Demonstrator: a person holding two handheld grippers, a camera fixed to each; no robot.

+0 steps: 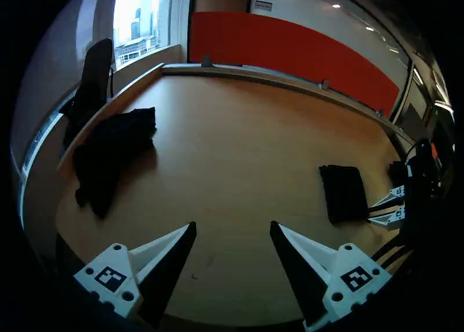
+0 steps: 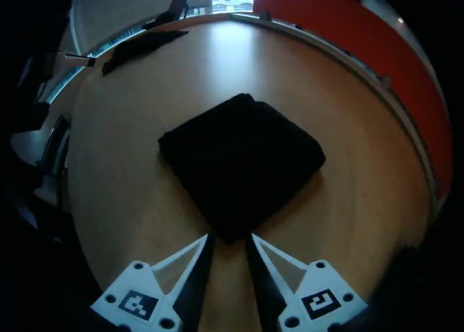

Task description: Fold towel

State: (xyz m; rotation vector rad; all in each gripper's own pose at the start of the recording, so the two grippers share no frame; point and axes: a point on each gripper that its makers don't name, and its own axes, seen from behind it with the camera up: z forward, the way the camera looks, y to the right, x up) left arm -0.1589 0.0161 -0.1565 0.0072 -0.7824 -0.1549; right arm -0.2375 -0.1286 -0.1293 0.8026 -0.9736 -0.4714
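A folded black towel (image 2: 240, 163) lies flat on the wooden table (image 2: 127, 175). Its near corner reaches in between the tips of my right gripper (image 2: 228, 237), whose jaws stand a narrow gap apart around that corner. In the left gripper view the same towel (image 1: 343, 192) lies at the right, with the right gripper (image 1: 371, 213) at its near edge. My left gripper (image 1: 232, 227) hovers wide open over bare table (image 1: 243, 158), holding nothing.
A loose heap of black cloth (image 1: 113, 152) lies near the table's left edge, seen far off in the right gripper view as cloth (image 2: 142, 44). A dark chair (image 1: 93, 82) stands behind it by the window. A red partition (image 1: 290, 47) runs along the far side.
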